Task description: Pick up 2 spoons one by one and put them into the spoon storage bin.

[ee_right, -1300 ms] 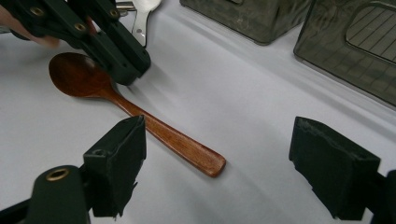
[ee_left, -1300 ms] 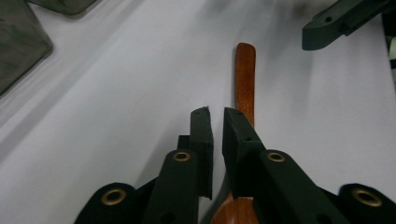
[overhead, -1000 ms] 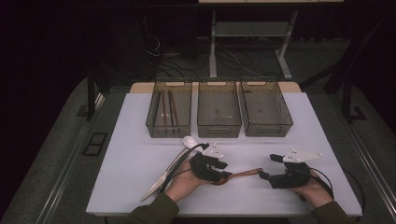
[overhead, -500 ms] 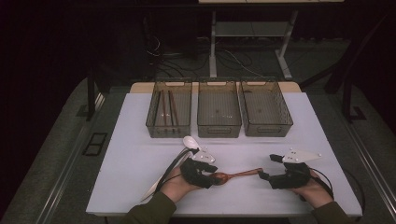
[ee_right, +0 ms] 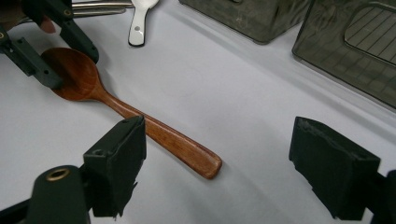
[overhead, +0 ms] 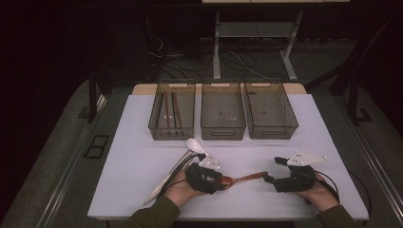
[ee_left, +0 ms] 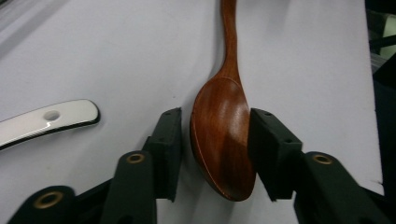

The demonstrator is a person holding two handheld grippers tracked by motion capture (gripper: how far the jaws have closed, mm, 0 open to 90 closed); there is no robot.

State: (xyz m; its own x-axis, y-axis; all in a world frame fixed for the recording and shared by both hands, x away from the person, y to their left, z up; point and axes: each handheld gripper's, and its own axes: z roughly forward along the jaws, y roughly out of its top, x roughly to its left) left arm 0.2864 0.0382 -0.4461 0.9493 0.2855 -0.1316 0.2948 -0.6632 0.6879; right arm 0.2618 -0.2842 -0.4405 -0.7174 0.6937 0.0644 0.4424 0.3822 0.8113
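Gleaming reddish-brown wooden spoon (ee_left: 222, 135), bowl seemingly pinched by just-narrowing left tool (ee_left: 215, 147), right tool (ee_right: 233, 163) spread wide.

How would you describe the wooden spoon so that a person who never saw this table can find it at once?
Start at the white table and come to its near edge, below the three bins. The wooden spoon lies flat there between the two grippers, its bowl between the jaws of the left gripper. It is the only red-brown piece; the spoon beside it is white.
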